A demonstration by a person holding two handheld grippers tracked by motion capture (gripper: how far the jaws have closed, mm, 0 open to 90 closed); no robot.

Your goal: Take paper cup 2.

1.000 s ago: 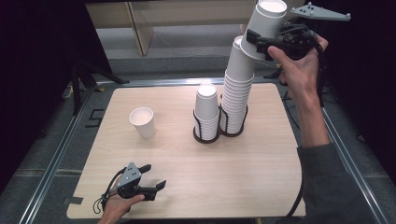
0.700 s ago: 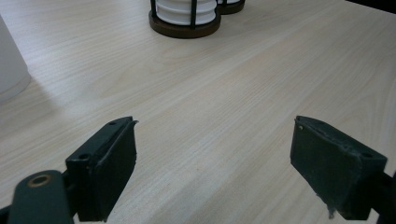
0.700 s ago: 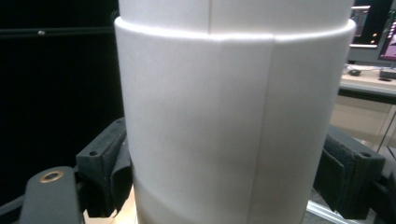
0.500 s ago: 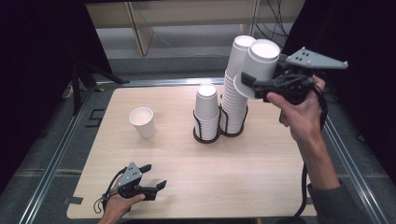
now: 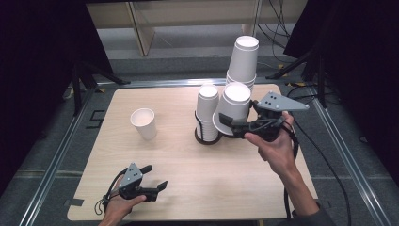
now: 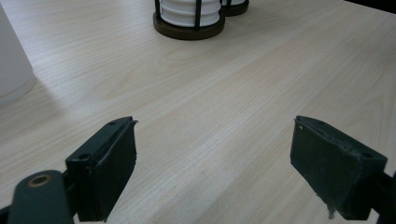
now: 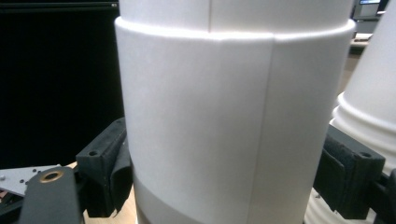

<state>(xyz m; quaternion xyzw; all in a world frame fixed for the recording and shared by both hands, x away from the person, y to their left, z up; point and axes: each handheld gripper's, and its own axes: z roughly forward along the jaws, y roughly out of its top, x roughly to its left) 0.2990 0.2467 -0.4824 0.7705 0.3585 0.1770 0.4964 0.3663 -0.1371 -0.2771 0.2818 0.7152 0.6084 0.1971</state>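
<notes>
My right gripper [image 5: 231,123] is shut on a white paper cup [image 5: 236,104], held in the air in front of the two stacks with its mouth tipped toward the camera. In the right gripper view the cup [image 7: 233,116] sits between both pads [image 7: 109,172]. A tall stack of white cups [image 5: 244,59] rises behind it. A shorter stack [image 5: 207,108] stands in a dark ringed holder [image 5: 206,137]. One loose cup [image 5: 144,123] stands upright at mid-left. My left gripper [image 5: 156,176] rests low near the front edge, open, with bare wood between its jaws [image 6: 212,163].
The light wooden table [image 5: 188,169] has a metal frame around it, and cables trail off at the right. In the left gripper view the holder's base [image 6: 189,28] lies ahead and the loose cup [image 6: 11,65] is at the left edge.
The right hand has come down and toward the front with the cup, from above the tall stack to beside the short one. The left gripper has not moved.
</notes>
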